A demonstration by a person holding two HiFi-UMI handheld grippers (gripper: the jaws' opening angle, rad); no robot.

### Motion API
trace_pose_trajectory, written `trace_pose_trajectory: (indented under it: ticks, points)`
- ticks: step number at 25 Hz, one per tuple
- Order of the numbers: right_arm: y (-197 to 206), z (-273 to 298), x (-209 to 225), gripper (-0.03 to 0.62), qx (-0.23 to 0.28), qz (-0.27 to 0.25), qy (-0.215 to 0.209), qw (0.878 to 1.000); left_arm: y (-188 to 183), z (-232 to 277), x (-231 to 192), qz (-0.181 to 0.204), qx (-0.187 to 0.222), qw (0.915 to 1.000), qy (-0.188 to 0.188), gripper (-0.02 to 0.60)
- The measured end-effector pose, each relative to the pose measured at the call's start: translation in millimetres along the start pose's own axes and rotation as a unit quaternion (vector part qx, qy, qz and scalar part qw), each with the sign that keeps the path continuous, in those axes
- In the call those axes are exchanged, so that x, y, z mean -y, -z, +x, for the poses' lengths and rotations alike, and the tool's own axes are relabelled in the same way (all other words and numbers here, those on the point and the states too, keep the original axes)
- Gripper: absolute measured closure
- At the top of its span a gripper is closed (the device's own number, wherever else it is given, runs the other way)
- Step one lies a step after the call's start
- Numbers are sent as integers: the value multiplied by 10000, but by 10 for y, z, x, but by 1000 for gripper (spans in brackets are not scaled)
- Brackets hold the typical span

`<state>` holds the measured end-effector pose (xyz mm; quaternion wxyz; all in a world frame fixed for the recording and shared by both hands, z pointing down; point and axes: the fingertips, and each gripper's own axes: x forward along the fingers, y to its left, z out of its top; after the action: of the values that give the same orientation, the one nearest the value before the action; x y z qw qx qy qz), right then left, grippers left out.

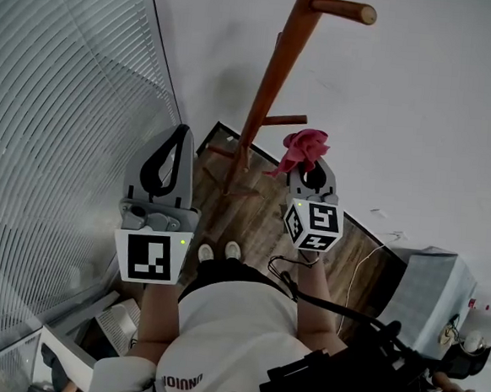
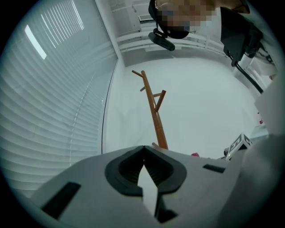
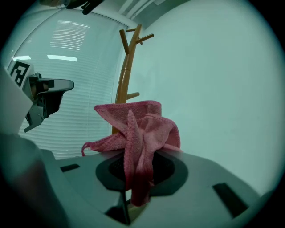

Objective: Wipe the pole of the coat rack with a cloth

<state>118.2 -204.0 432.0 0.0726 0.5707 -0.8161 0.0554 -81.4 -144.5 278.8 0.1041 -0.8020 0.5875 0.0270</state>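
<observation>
The wooden coat rack pole [image 1: 267, 83] rises from its base on the floor, with short pegs off its sides; it also shows in the left gripper view [image 2: 156, 116] and the right gripper view [image 3: 124, 75]. My right gripper [image 1: 312, 172] is shut on a bunched pink cloth [image 1: 304, 149], a little right of the pole and apart from it. The cloth [image 3: 138, 129] spills out over the right gripper's jaws [image 3: 133, 156]. My left gripper [image 1: 181, 132] hangs left of the pole, shut with nothing in it [image 2: 143, 149].
Window blinds [image 1: 57, 117] fill the left side and a white wall [image 1: 404, 119] stands behind the rack. The floor [image 1: 252, 221] is dark wood. A grey box [image 1: 428, 298] and a thin cable [image 1: 363, 264] lie at the right. The person's shoes [image 1: 220, 251] stand near the rack's base.
</observation>
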Motion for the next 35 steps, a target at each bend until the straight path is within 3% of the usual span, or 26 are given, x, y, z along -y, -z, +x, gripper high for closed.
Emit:
trace_pose_trajectory:
  ticks: [15,35]
  points:
    - [306,241,-553,508,-457,492,-1105,9916,24,-96,-132,44,-75,9997,-228,568]
    - [446,236,-702,508,-815,652,-1579,9819,40,-99,-169,6,-70,9996,-270,568]
